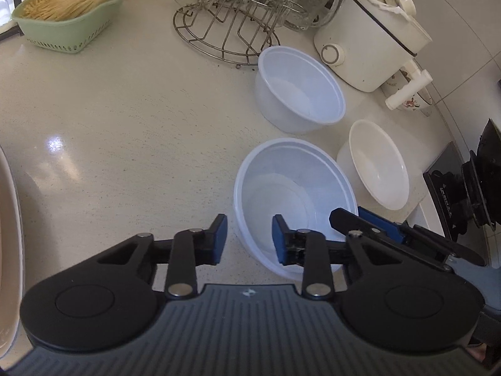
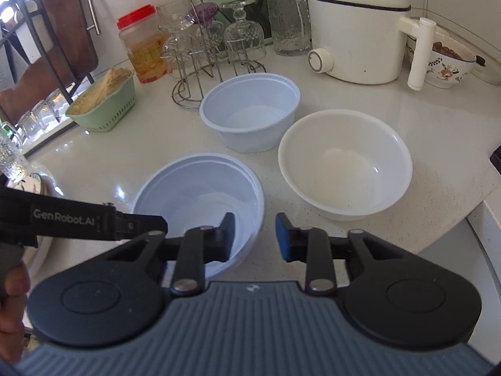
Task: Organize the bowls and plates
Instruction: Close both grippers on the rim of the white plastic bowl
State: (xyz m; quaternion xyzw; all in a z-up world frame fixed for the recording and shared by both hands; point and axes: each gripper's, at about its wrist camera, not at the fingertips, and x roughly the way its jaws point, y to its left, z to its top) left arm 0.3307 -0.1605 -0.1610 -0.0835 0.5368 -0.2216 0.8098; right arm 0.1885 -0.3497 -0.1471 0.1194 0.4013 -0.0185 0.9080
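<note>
Three empty bowls stand on the pale counter. The near bluish-white bowl (image 1: 294, 200) (image 2: 200, 206) is closest to both grippers. A second bluish-white bowl (image 1: 300, 89) (image 2: 250, 112) stands behind it. A cream-white bowl (image 1: 377, 164) (image 2: 344, 163) stands to the right. My left gripper (image 1: 249, 239) is open, its jaws straddling the near bowl's left rim. My right gripper (image 2: 254, 236) is open, straddling that bowl's right rim; it also shows in the left wrist view (image 1: 363, 221).
A wire rack of upturned glasses (image 2: 213, 47) (image 1: 231, 15), a green basket of sticks (image 1: 69, 12) (image 2: 105, 103), a red-lidded jar (image 2: 142, 44) and a white electric pot (image 2: 357, 28) (image 1: 372, 40) line the back. A patterned bowl (image 2: 451, 62) sits far right. A stove (image 1: 463, 188) borders the counter's right.
</note>
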